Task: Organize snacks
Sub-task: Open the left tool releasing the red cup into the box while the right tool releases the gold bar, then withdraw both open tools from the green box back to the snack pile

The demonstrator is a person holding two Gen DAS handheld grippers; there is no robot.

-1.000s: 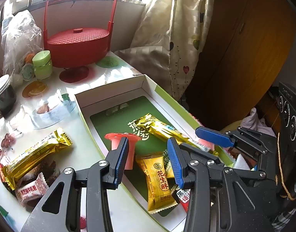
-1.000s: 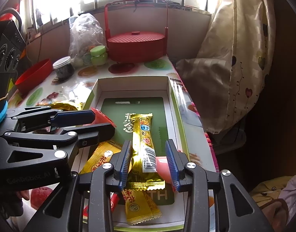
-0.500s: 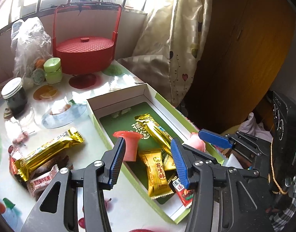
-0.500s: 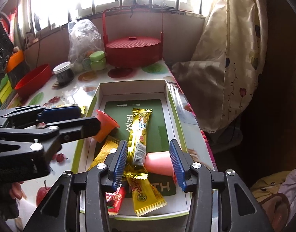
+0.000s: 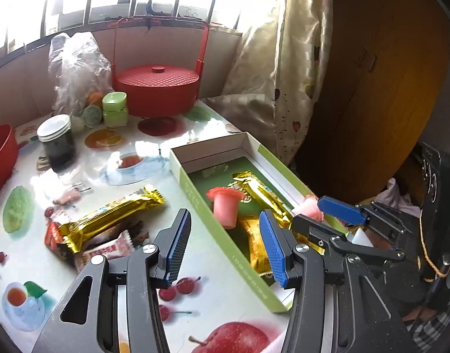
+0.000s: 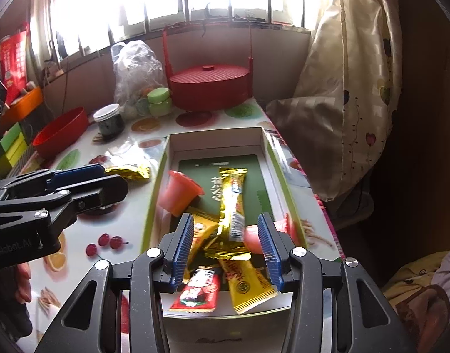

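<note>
A green-sided cardboard box point(image 5: 233, 253) point(image 6: 216, 135) lies on the table. It holds a gold bar point(image 6: 232, 197), two pink jelly cups point(image 6: 177, 194) point(image 6: 254, 236), gold sachets point(image 6: 248, 282) and a red packet point(image 6: 200, 289). On the table left of the box lie another gold bar point(image 5: 110, 216) and small wrapped snacks point(image 5: 107, 250). My left gripper point(image 5: 225, 247) is open and empty, above the table at the box's left wall. My right gripper point(image 6: 227, 247) is open and empty, above the near end of the box.
A red lidded basket with a handle point(image 5: 157, 88), a green jar point(image 5: 114, 108), a dark jar point(image 5: 57, 139), a plastic bag point(image 5: 78, 67) and a red bowl point(image 6: 60, 131) stand at the back. A curtain point(image 5: 277, 67) hangs right of the table.
Both grippers have pulled back and up from the box. The left gripper has shifted left, from over the box to over its left wall. Both stay open and empty.
</note>
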